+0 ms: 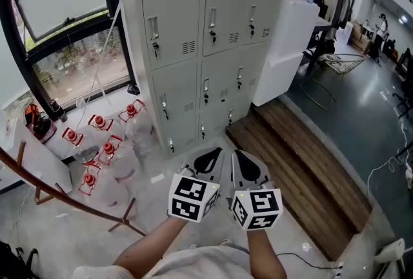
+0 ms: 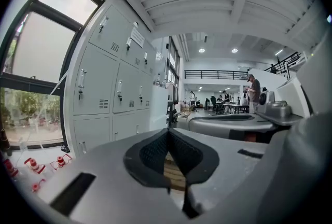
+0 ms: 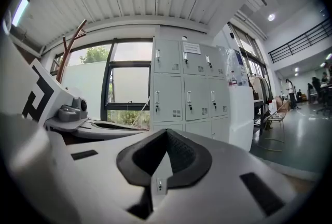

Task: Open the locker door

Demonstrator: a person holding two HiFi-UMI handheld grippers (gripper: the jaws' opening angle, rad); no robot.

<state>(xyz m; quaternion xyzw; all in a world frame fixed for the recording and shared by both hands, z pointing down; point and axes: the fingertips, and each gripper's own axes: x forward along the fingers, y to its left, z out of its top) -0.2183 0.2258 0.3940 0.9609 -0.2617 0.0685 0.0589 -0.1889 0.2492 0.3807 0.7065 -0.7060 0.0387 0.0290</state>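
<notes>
A bank of grey metal lockers point(image 1: 206, 45) stands ahead of me, every door closed, each with a small handle and key lock. My left gripper point(image 1: 209, 156) and right gripper point(image 1: 242, 160) hover side by side low in the head view, well short of the lockers and above the floor. Both are shut with nothing between the jaws. In the left gripper view the left gripper point(image 2: 168, 133) points past the lockers point(image 2: 111, 91) toward the hall. In the right gripper view the right gripper point(image 3: 166, 133) points at the lockers point(image 3: 189, 91).
Several clear water bottles with red caps point(image 1: 103, 148) crowd the floor left of the lockers. A white cabinet point(image 1: 287, 45) adjoins the lockers on the right, with a wooden platform point(image 1: 303, 161) before it. A wooden frame point(image 1: 64, 200) slants at lower left. Large window point(image 1: 64, 13) at left.
</notes>
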